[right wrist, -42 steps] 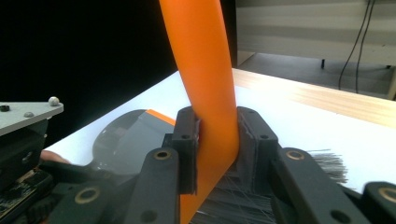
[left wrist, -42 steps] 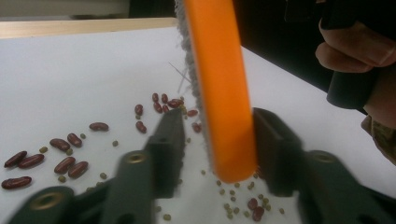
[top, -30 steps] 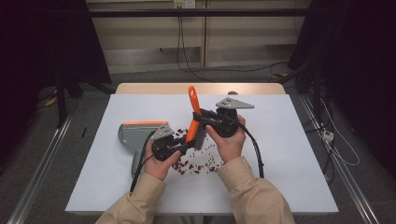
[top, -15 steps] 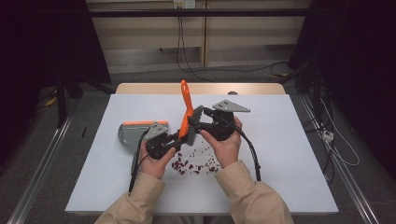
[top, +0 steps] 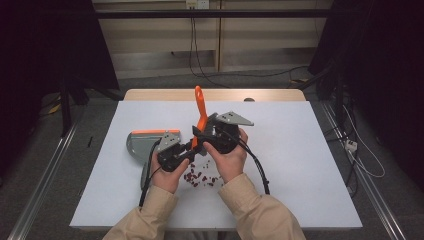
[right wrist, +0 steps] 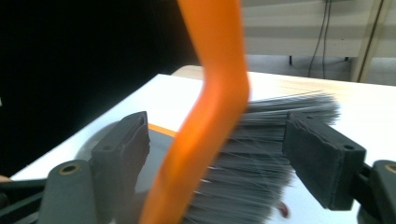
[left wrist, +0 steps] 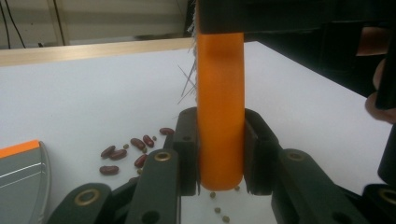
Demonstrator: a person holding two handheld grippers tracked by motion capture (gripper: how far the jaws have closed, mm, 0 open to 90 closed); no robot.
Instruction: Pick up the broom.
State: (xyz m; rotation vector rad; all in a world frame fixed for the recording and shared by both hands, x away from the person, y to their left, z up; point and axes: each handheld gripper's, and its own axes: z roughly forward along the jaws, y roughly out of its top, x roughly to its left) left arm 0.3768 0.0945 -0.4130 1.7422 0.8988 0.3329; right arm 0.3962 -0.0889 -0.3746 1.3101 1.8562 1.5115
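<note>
Here the left gripper [top: 186,152] pinches the lower end of the orange brush [left wrist: 219,107] tightly between its pads, holding it nearly upright over the white table [top: 300,165]. The right gripper [top: 207,131] has just been opening its jaws and now stands spread around the brush head, its pads [right wrist: 322,158] clear of the grey bristles [right wrist: 261,154] on both sides. Below both grippers lie scattered red beans [top: 200,177], and a grey dustpan [top: 145,142] with an orange edge rests just left of the left hand.
</note>
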